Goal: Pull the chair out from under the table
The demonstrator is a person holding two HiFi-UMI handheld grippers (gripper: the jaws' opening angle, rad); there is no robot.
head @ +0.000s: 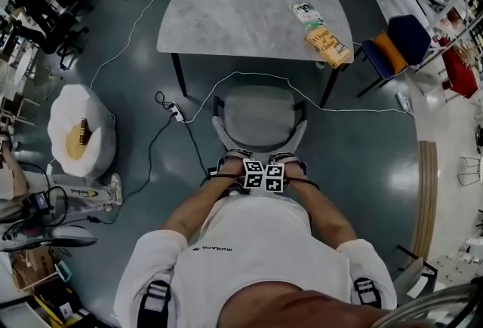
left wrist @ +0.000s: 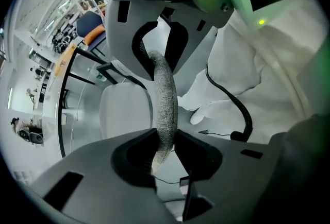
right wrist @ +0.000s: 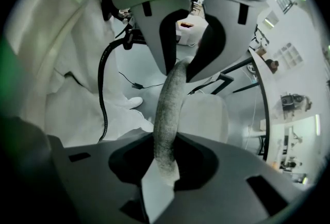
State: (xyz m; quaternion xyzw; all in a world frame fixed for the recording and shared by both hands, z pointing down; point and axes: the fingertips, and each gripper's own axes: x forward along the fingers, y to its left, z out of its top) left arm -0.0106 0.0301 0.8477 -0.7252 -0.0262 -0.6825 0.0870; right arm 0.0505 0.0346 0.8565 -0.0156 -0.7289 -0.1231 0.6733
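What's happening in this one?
A person behind the grey chair has both grippers pointed down over its backrest rim, which runs between the jaws of the left gripper and the right gripper. The right's jaws stand slightly wider than the rim; the left's pressure is unclear. The chair sits clear of the table.

We counted one desk, two books, one grey chair, one blue chair, one left hand-held gripper and one right hand-held gripper.
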